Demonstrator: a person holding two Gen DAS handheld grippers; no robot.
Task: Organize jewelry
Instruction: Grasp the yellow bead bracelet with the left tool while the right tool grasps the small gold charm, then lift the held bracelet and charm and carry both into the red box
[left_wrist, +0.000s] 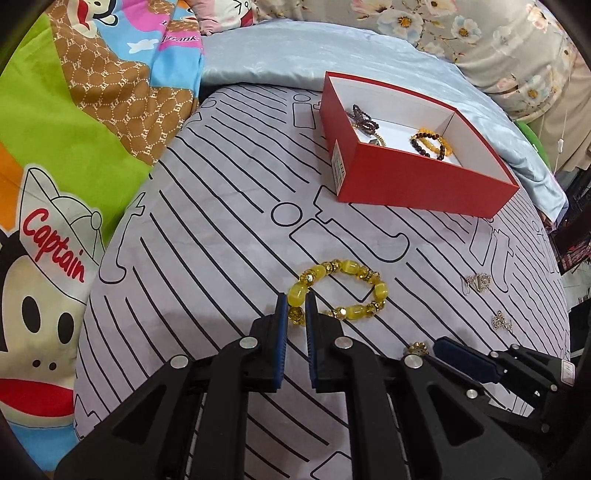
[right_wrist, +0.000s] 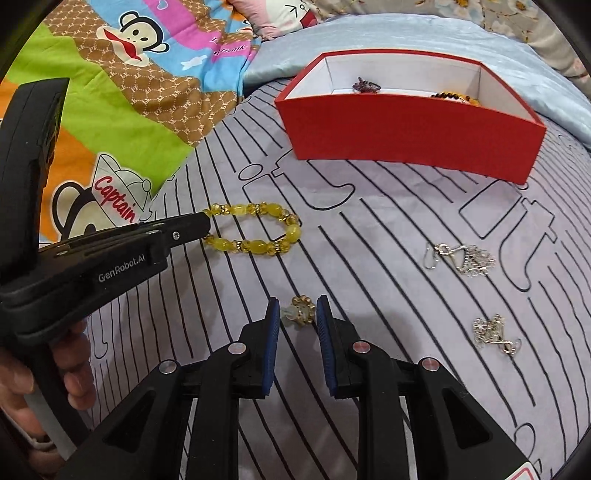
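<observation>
1. Left gripper (left_wrist: 295, 306) lowered onto the striped grey-and-black bedsheet (left_wrist: 221, 229), blue-padded fingers narrowly parted around one end of the yellow beaded bracelet with gold spacers (left_wrist: 341, 291); a yellow bead and a gold bead sit in the gap, pads close against them, firm clamping not certain.
2. Same bracelet lying flat on the sheet in the right wrist view (right_wrist: 255, 229), left gripper's black tip covering its left end.
3. Right gripper (right_wrist: 297, 314) parted, straddling a small gold flower-shaped ornament with a pale bead (right_wrist: 299, 312); pads just beside it on either side, contact not clear.
4. Red rectangular cardboard box with white interior (left_wrist: 424, 177) resting open on the sheet beyond the bracelet, well apart from both tools.
5. Inside the box: a dark purple beaded bracelet (left_wrist: 364, 118) toward the far left, a dark brown and amber beaded bracelet (left_wrist: 430, 142) toward the right.
6. Two silver chain earrings on the sheet to the right: one nearer the box (right_wrist: 465, 258), one closer to the camera (right_wrist: 495, 334).
7. Colourful cartoon monkey quilt (left_wrist: 55, 147) along the left, pale blue satin cover (left_wrist: 258, 55) behind the box.
</observation>
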